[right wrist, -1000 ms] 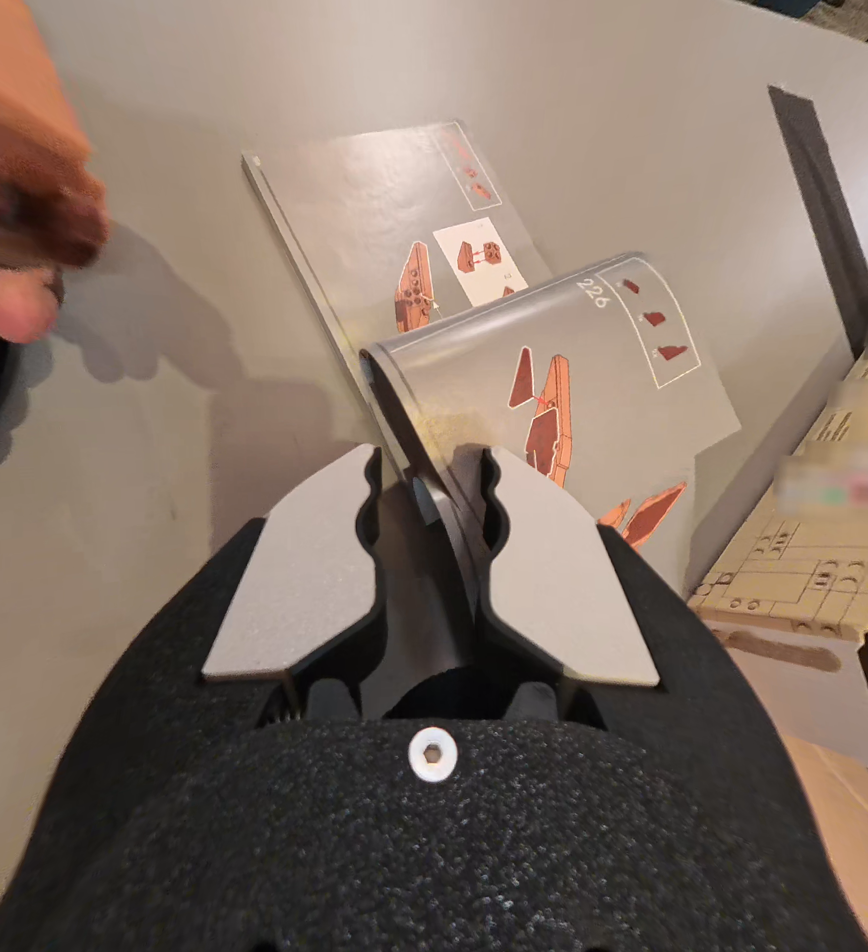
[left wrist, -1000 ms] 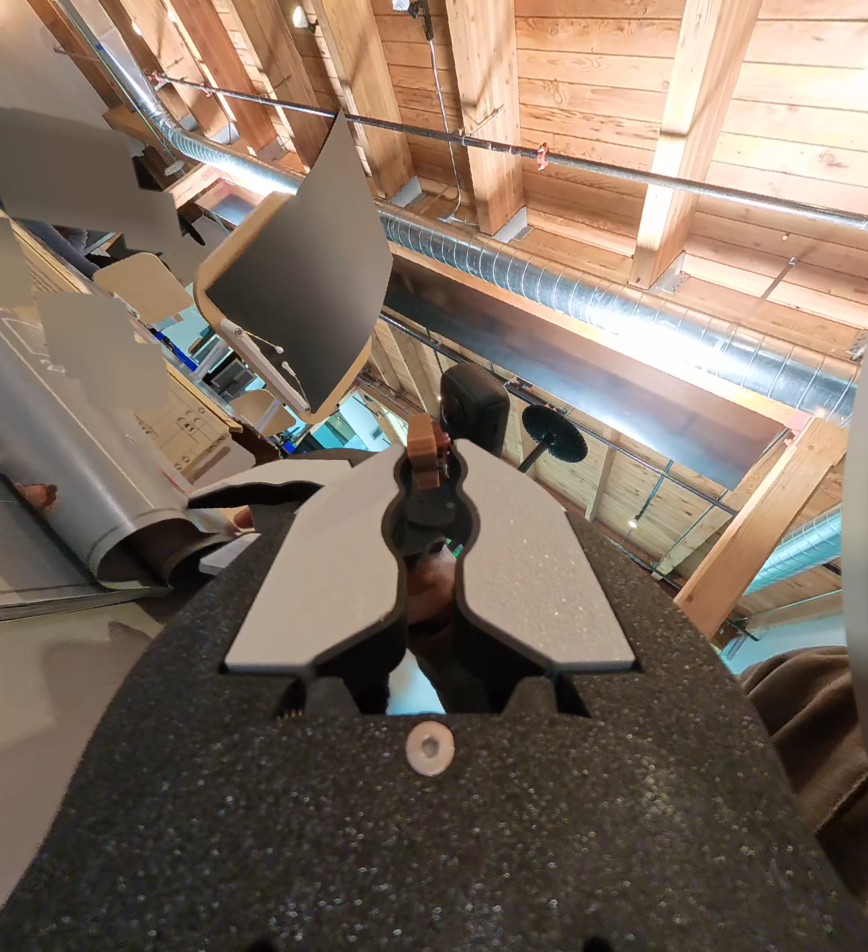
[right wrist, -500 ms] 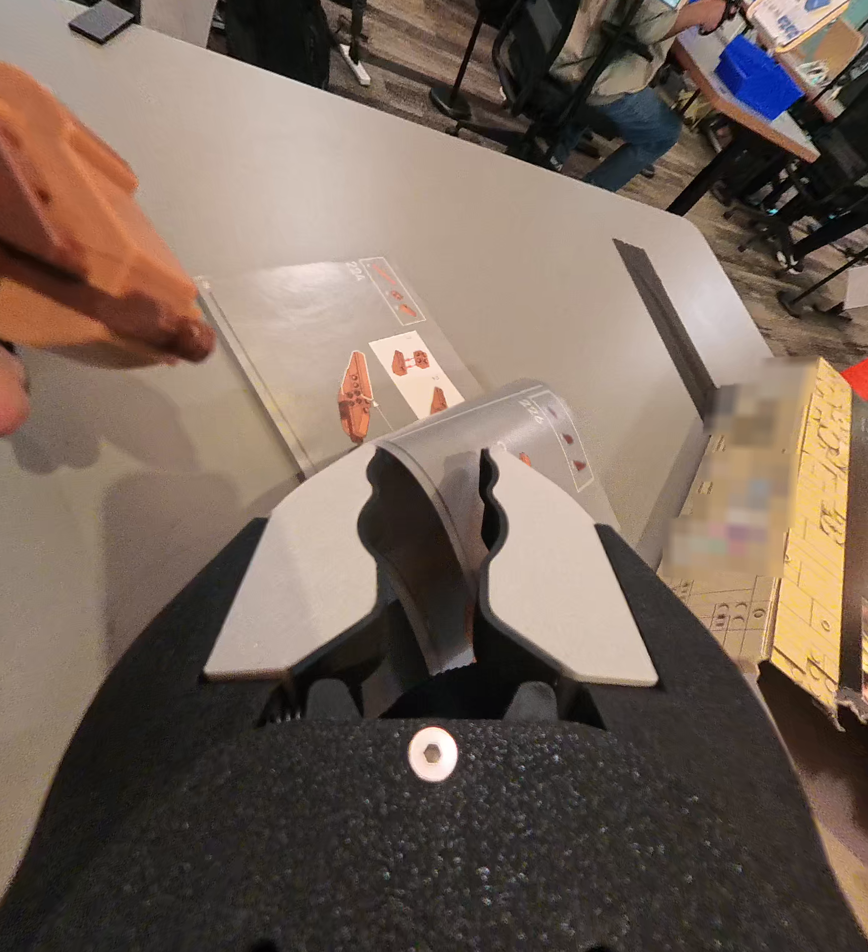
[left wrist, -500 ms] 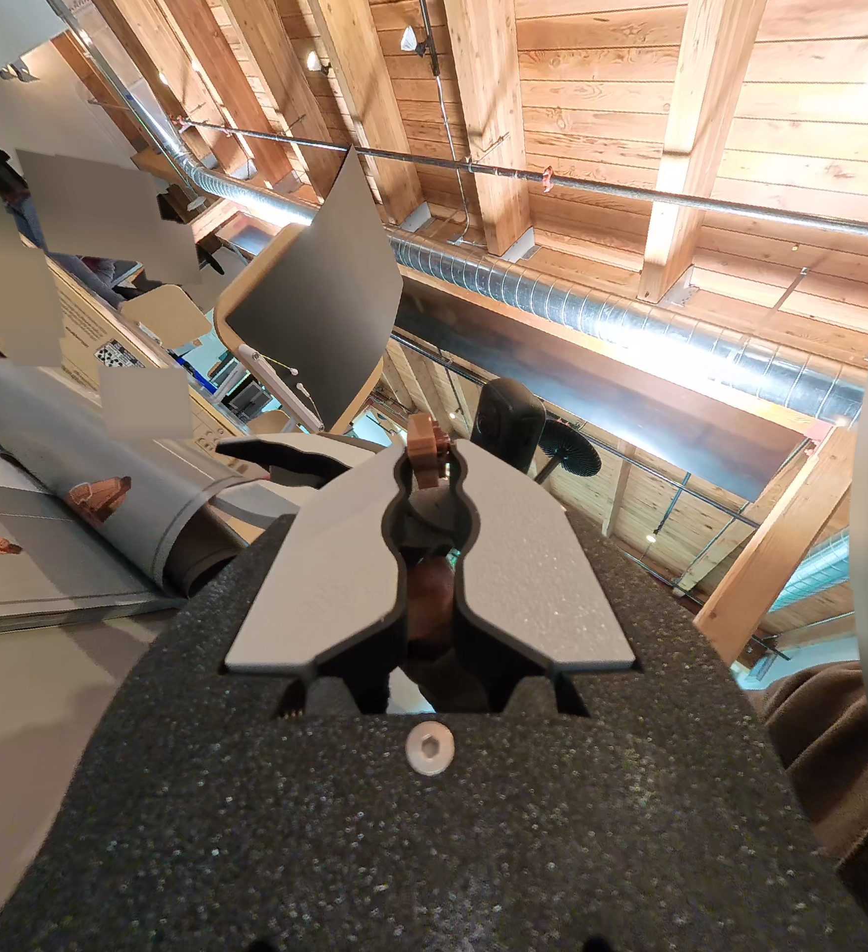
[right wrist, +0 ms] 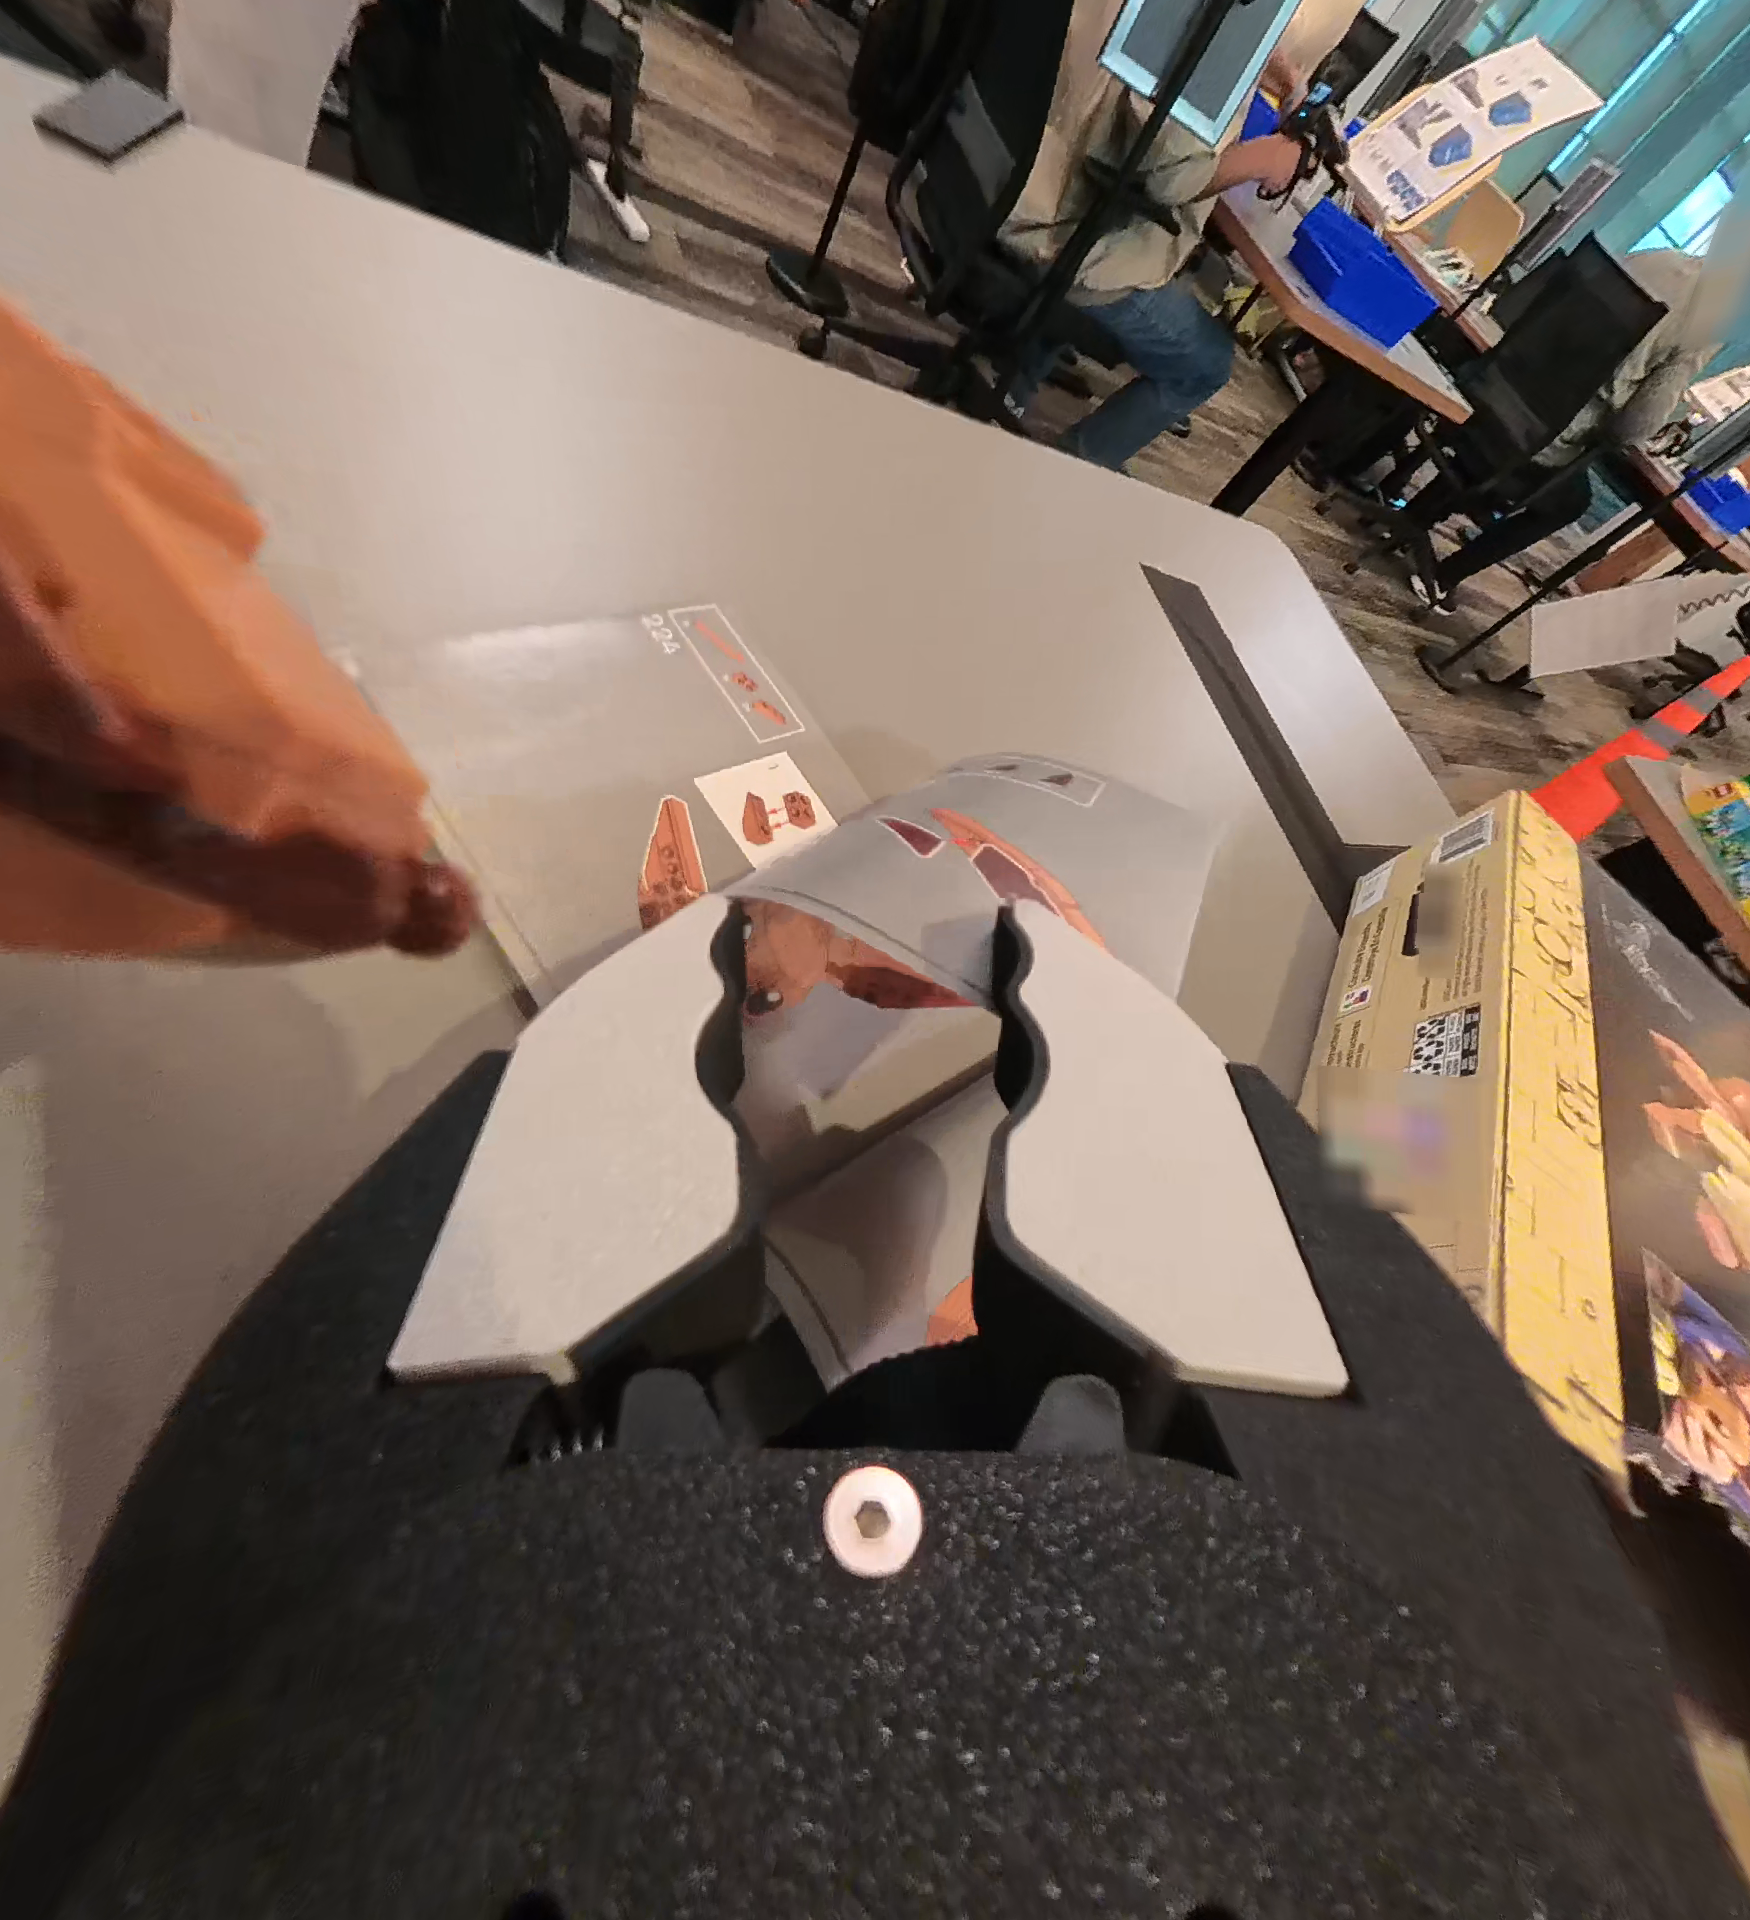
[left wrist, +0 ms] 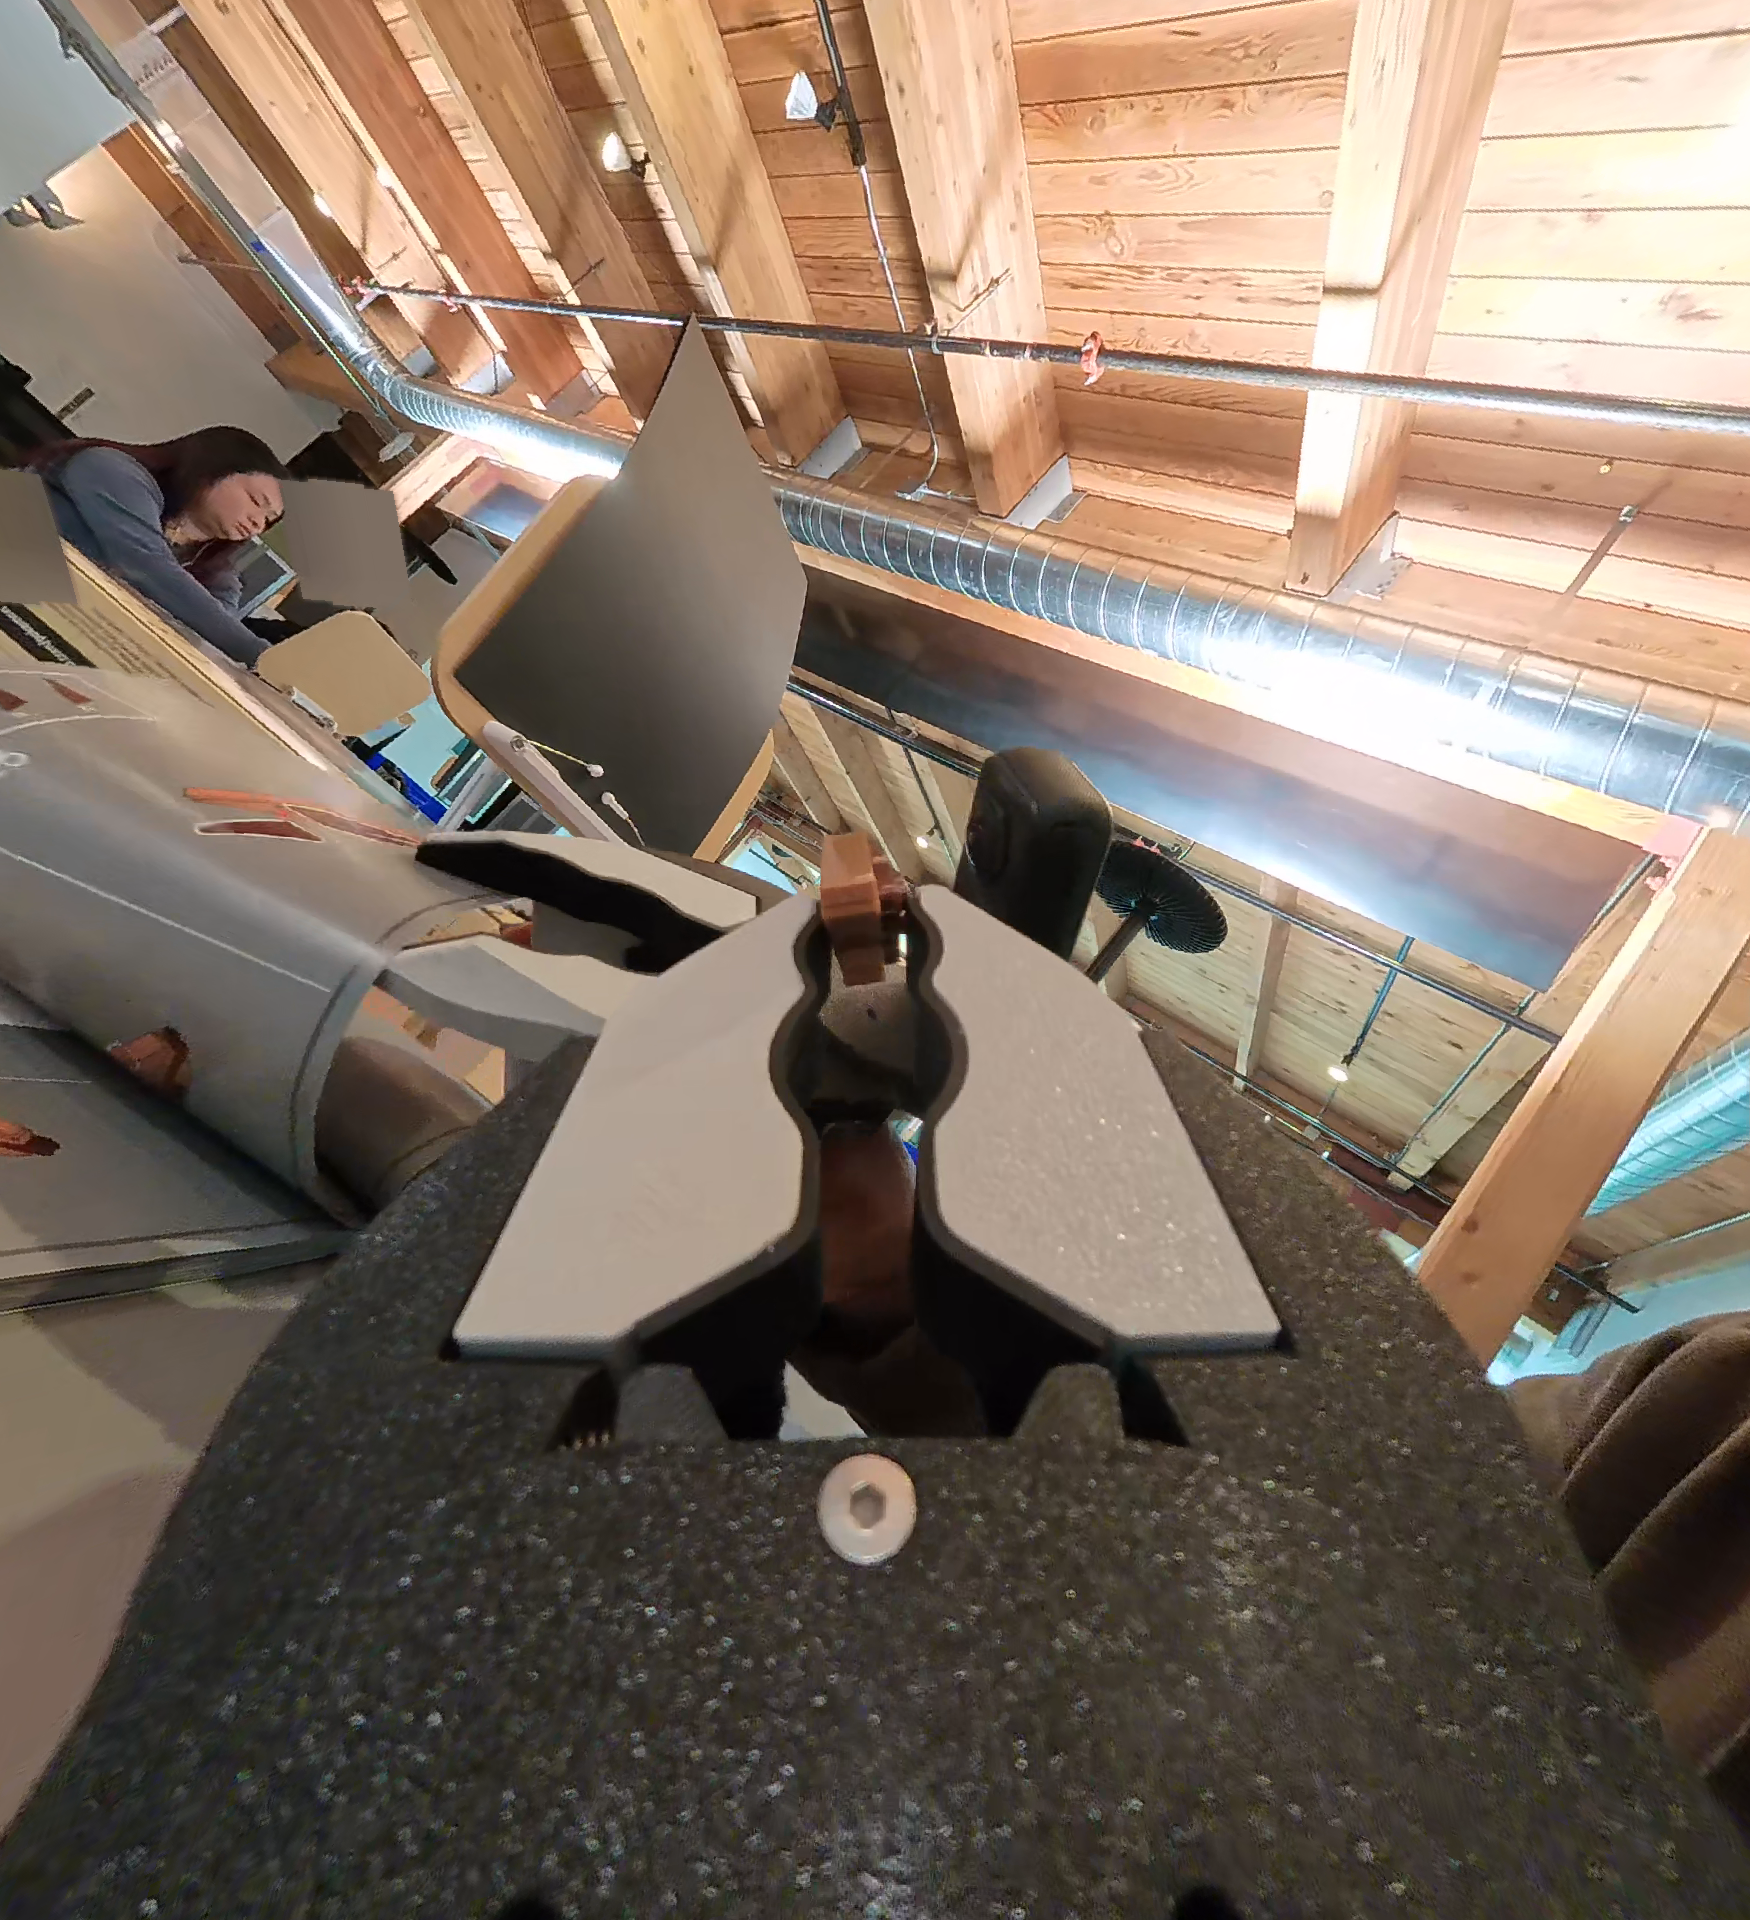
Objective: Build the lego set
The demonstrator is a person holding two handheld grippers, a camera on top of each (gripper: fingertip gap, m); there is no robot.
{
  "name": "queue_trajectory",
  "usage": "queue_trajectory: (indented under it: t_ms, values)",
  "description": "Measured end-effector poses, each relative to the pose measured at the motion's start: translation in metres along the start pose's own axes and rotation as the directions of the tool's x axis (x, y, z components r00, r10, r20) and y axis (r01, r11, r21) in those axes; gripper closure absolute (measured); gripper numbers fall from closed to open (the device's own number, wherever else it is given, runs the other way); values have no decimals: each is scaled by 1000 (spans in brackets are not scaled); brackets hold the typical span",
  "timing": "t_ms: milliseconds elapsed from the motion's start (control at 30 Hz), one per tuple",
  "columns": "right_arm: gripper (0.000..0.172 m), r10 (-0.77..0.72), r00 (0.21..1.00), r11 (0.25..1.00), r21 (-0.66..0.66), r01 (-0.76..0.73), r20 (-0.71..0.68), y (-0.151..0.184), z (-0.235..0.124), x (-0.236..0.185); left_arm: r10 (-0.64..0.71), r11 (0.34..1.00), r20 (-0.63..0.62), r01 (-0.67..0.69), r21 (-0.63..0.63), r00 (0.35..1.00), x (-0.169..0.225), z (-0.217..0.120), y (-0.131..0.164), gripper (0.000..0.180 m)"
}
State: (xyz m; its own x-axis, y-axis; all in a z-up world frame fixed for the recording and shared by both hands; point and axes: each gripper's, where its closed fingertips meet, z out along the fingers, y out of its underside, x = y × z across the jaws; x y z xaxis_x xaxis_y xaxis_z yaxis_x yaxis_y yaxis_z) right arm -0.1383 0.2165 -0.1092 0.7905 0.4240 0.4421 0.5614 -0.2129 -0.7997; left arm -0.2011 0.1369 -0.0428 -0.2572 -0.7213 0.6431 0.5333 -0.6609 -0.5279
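My left gripper (left wrist: 866, 914) points up toward the wooden ceiling and is shut on a small brown brick assembly (left wrist: 850, 894) that sticks out past the fingertips. The same assembly shows large and blurred at the left of the right wrist view (right wrist: 123, 727). My right gripper (right wrist: 866, 935) is open. A curled page (right wrist: 1006, 831) of the grey instruction booklet (right wrist: 559, 748) arches across its fingers without being pinched. In the left wrist view the booklet (left wrist: 123, 914) lies at the left, with a right finger (left wrist: 580, 883) at the rolled page.
The grey table (right wrist: 642, 416) carries a yellow cardboard box (right wrist: 1536, 1039) at the right and a dark strip (right wrist: 1245, 707) behind the booklet. A black camera on a stand (left wrist: 1042, 842) rises beyond my left fingertips. People, chairs and desks stand past the table's far edge. Left tips to right tips: about 12 cm.
My right jaws have opened wider and the gripper has tilted upward, with the page curling further over. My left gripper has kept its hold on the brown assembly and shifted slightly.
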Motion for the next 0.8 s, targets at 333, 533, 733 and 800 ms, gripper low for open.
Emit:
queue_trajectory:
  t_ms: [333, 533, 733, 800]
  values:
    - [112, 32, 997, 994, 107, -23, -75, -23, -3, 10, 33, 999, -34, -32, 25, 999, 9, -2, -4, 168]
    - [112, 108, 992, 984, 153, -96, -67, -26, -10, 19, 38, 999, -48, -38, 16, 998, 11, -1, -3, 168]
    - [119, 75, 995, 993, 97, -69, -60, 1, -21, 14, 21, 996, -108, -31, -88, 994, 20, 6, 16, 168]
    - [123, 40, 999, 997, 62, -39, -20, 17, -25, 0, 30, 988, -126, -49, -148, 992, 24, 9, 27, 168]
